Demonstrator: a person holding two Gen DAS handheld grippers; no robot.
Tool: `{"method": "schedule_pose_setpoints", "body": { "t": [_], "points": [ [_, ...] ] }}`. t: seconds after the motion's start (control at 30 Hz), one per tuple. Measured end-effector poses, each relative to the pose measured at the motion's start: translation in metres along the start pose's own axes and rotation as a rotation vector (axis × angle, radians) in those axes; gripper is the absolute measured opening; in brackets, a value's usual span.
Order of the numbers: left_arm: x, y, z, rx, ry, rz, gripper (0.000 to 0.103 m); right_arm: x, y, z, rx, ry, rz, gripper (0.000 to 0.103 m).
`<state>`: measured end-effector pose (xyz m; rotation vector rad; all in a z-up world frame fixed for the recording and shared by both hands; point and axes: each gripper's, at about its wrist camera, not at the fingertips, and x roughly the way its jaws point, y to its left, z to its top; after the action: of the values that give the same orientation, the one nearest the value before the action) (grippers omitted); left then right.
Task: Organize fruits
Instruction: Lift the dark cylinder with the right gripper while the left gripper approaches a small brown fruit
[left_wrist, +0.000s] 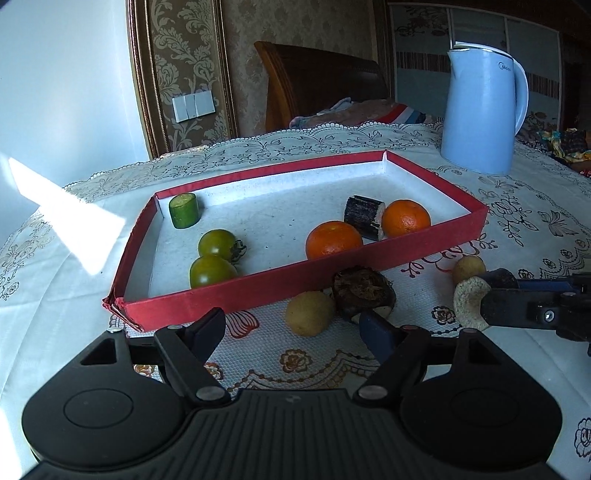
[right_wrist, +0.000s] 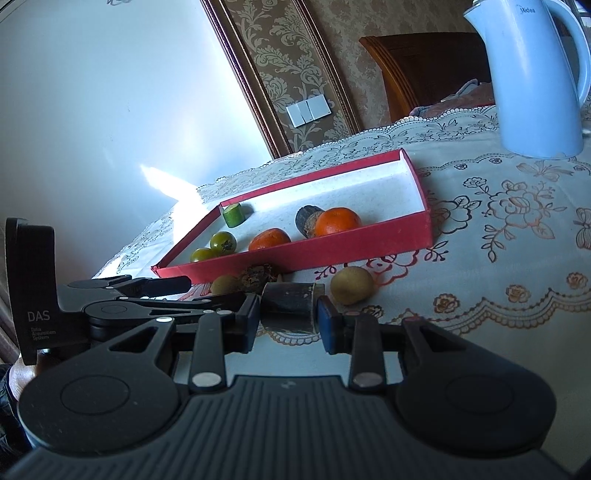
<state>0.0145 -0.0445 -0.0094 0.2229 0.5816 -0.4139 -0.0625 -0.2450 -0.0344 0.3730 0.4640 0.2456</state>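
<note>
A red tray (left_wrist: 373, 266) with a white floor holds a green cylinder piece (left_wrist: 183, 210), two green tomatoes (left_wrist: 216, 242), two oranges (left_wrist: 334, 240) and a dark cylinder piece (left_wrist: 364, 217). In front of the tray lie two yellow-brown round fruits (left_wrist: 310, 313) (left_wrist: 468, 267) and a dark brown fruit (left_wrist: 364, 291). My left gripper (left_wrist: 295, 332) is open, just before the near yellow fruit. My right gripper (right_wrist: 288, 314) is shut on a dark cylinder piece (right_wrist: 290, 304) with a pale cut end (left_wrist: 469, 301), just above the cloth. The tray (right_wrist: 369, 247) also shows in the right wrist view.
A light blue kettle (left_wrist: 484, 110) stands on the floral tablecloth (left_wrist: 535, 221) behind the tray's right corner. A wooden headboard and bedding lie beyond the table. The table's left edge (left_wrist: 55, 192) is near a sunlit wall.
</note>
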Motion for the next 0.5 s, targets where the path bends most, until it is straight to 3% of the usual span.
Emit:
{"method": "schedule_pose_setpoints", "body": {
  "t": [0.03, 0.1, 0.17, 0.5],
  "points": [
    [0.0, 0.0, 0.0, -0.002, -0.001, -0.012, 0.074, 0.0, -0.001, 0.0, 0.004, 0.001, 0.001, 0.032],
    [-0.001, -0.002, 0.0, -0.001, -0.005, -0.045, 0.057, -0.001, -0.001, -0.001, 0.01, -0.002, -0.001, 0.032],
    [-0.001, -0.006, 0.0, 0.011, -0.003, -0.059, 0.051, -0.001, -0.002, -0.001, 0.012, -0.005, -0.003, 0.032],
    [-0.001, -0.012, -0.001, 0.029, -0.003, -0.058, 0.041, -0.001, 0.001, -0.002, 0.009, -0.005, -0.023, 0.032]
  ]
}}
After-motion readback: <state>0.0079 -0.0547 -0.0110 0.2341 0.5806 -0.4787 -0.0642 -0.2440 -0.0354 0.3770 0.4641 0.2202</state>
